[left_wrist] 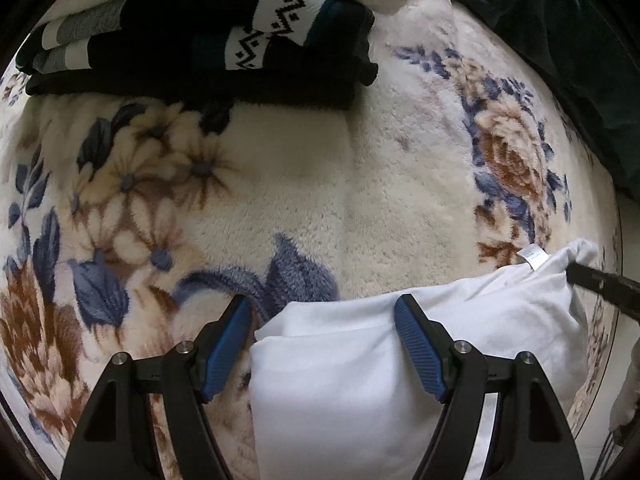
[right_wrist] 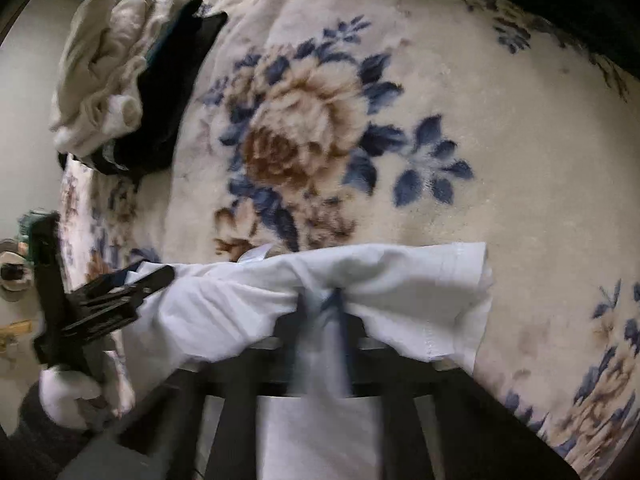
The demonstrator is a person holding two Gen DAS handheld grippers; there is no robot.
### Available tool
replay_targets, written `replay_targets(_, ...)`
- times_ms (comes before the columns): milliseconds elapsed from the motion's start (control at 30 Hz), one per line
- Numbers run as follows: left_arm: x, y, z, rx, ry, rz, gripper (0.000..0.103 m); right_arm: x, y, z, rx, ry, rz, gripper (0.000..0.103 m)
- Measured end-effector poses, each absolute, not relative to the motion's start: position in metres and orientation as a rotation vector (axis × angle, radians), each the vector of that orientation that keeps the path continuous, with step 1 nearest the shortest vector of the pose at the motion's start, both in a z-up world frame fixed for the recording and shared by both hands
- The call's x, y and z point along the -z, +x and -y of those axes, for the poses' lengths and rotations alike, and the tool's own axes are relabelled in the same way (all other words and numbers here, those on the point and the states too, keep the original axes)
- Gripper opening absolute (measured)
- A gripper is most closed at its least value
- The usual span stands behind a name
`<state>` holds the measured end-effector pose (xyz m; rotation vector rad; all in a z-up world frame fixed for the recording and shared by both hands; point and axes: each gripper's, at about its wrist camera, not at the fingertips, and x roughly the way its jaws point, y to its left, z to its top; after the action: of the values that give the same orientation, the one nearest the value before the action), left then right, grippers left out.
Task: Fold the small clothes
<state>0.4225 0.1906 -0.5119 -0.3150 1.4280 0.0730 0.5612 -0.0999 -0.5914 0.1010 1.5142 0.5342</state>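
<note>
The right claw [right_wrist: 320, 300] was clamped on the white garment's [right_wrist: 248, 304] bunched edge, while the left claw [left_wrist: 324, 320] was held wide open over its folded corner, above the floral blanket [left_wrist: 400, 184].

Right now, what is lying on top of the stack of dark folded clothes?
A crumpled cream garment lies on the dark folded stack, covering its far part. A black-and-white zigzag piece shows at the top. What lies under the cream garment cannot be seen.
</note>
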Motion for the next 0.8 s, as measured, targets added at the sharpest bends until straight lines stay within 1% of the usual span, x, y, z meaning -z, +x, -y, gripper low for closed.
replay_targets(100,0.515,0.421,-0.189,-0.071,-0.31,-1.431,0.073,0.588,0.562,0.11,-0.447,0.092,-1.449,0.001)
replay_targets(233,0.513,0.425,-0.181,-0.072,-0.319,-1.426,0.073,0.591,0.569,0.136,-0.454,0.285,-1.502,0.001)
replay_targets(333,0.497,0.41,-0.185,-0.071,-0.377,-1.386,0.073,0.586,0.569,0.16,-0.443,0.337,-1.529,0.022)
replay_targets(367,0.49,0.402,-0.19,-0.064,-0.415,-1.363,0.073,0.583,0.565,0.177,-0.441,0.379,-1.519,0.048)
replay_targets(400,0.484,0.393,-0.194,-0.049,-0.46,-1.335,0.073,0.582,0.562,0.188,-0.436,0.398,-1.516,0.069)
replay_targets(433,0.48,0.382,-0.2,-0.034,-0.516,-1.31,0.073,0.582,0.558,0.197,-0.441,0.414,-1.515,0.073)
replay_targets(500,0.484,0.36,-0.208,0.012,-0.652,-1.298,0.081,0.594,0.545,0.215,-0.473,0.45,-1.553,0.074)
replay_targets(633,0.53,0.33,-0.211,0.078,-0.893,-1.349,0.08,0.646,0.518,0.226,-0.57,0.598,-1.692,0.074)
replay_targets(700,0.532,0.328,-0.207,0.113,-0.905,-1.308,0.084,0.668,0.505,0.224,-0.63,0.711,-1.697,0.076)
replay_targets(767,0.533,0.334,-0.204,0.146,-0.913,-1.298,0.085,0.676,0.499,0.22,-0.682,0.833,-1.656,0.075)
replay_targets(800,0.532,0.338,-0.199,0.163,-0.911,-1.288,0.085,0.678,0.498,0.217,-0.693,0.852,-1.673,0.075)
